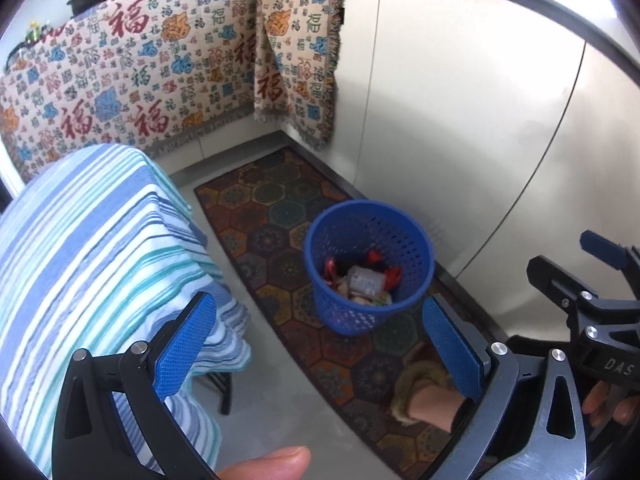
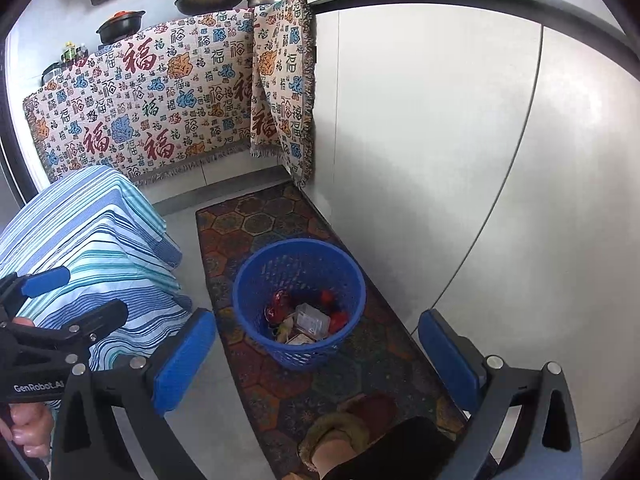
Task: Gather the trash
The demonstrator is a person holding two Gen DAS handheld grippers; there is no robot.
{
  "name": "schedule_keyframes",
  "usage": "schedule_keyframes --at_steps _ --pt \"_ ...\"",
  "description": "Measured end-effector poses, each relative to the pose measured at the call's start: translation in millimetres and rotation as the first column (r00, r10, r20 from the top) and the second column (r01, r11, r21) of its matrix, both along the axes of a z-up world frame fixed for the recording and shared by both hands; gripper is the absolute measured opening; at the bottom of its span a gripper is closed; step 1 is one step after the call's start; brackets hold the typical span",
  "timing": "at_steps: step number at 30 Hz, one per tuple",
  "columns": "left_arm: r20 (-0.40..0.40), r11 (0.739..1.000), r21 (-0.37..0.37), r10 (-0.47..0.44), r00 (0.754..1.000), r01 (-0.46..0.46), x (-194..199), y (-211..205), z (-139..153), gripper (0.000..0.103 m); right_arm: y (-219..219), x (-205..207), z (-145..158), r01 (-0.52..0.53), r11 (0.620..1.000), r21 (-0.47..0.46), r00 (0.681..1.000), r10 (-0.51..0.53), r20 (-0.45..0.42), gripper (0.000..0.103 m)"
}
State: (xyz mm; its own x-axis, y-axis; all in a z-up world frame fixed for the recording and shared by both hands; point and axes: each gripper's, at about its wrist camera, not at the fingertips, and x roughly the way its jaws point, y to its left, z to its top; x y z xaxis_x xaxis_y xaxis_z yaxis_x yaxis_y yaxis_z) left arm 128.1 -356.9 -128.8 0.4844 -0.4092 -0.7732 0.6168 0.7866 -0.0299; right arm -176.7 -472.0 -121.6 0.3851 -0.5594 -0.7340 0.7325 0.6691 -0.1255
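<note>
The trash (image 2: 308, 322) lies inside the blue basket (image 2: 256, 312), which stands mid-rug (image 2: 280, 392) near the rug's right edge. Above it, the left hand-held gripper (image 1: 320, 346) and right hand-held gripper (image 2: 316, 358) both gape wide, empty.

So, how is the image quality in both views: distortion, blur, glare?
Left wrist: fisheye bends the white cabinet seams into curves, black vignette at the corners, the thumb at the bottom edge is blurred. Right wrist: same bending, soft even daylight, the blue basket stays sharp.
</note>
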Motion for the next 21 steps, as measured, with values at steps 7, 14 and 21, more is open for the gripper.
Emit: schedule_keyframes --at_steps 7,14,21 --pt "-0.007 1.0 0.001 0.014 1.0 -0.014 4.6 4.8 0.0 0.103 3.9 4.6 -1.8 -0.017 1.0 0.005 1.0 0.017 0.0 0.103" --pt "-0.017 1.0 -0.002 0.014 1.0 -0.014 7.1 6.3 1.1 0.103 1.1 4.3 -3.0 -0.014 1.0 0.009 1.0 0.014 -0.003 0.103" --pt "-0.011 1.0 0.002 0.013 1.0 -0.013 5.9 3.6 1.2 0.103 -1.5 3.8 -4.2 -0.012 1.0 0.012 1.0 0.012 -0.001 0.103"
